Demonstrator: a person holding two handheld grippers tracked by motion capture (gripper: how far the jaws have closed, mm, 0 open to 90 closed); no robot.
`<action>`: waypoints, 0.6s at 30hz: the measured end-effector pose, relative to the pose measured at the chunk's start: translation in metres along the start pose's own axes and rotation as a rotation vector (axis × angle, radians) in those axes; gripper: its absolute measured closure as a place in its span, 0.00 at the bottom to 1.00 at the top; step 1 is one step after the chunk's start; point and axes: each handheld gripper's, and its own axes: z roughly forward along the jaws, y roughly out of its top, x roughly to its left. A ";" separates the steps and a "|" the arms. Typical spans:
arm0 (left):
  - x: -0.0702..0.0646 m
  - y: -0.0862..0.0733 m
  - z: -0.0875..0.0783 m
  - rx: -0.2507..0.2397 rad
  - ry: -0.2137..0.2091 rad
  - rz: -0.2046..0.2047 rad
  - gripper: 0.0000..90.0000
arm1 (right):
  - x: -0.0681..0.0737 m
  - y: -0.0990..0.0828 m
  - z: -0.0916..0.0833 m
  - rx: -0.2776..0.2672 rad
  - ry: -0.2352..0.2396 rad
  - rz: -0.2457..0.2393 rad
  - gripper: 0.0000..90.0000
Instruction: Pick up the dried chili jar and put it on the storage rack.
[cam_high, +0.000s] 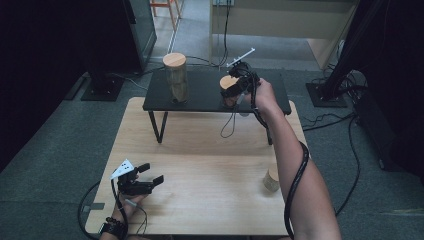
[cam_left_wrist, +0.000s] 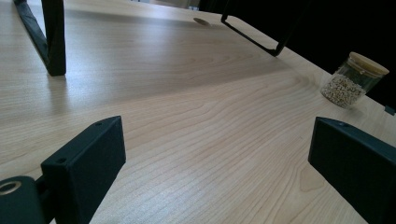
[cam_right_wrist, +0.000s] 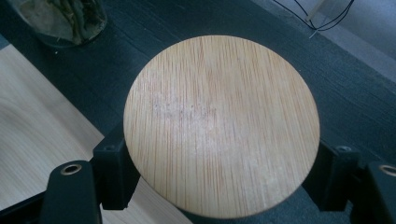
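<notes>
Bamboo, round and pale, the lid (cam_right_wrist: 222, 123) sits between the right claw (cam_high: 239, 84)'s two black jaws, which stand on either side of the jar (cam_high: 229, 95) just under that lid; whether they press it or merely bracket it I cannot tell. The jar stands at the right end of the black shelf (cam_high: 205, 95), a raised stand on the wooden bench (cam_high: 200, 165). I judge it rigid, smooth-walled, probably glass and so breakable and slippery; the sides below the lid look the safest hold, since a lid may lift off. A taller jar (cam_high: 175, 77) with leafy contents stands at the shelf's left end. The left claw (cam_high: 145, 178) rests released and empty at the bench's near left. A small jar of pale grains (cam_left_wrist: 354, 79) sits toward the right edge. No label or writing is legible.
</notes>
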 end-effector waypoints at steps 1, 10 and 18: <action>0.000 0.000 0.000 -0.001 -0.001 0.000 0.04 | -0.001 0.001 0.001 0.002 0.000 0.003 0.28; 0.000 0.000 0.001 0.001 -0.001 0.004 0.04 | -0.005 0.003 0.010 -0.018 0.010 0.036 0.28; 0.000 -0.001 0.000 -0.003 0.001 0.004 0.04 | -0.001 0.004 0.016 -0.033 -0.006 0.055 0.28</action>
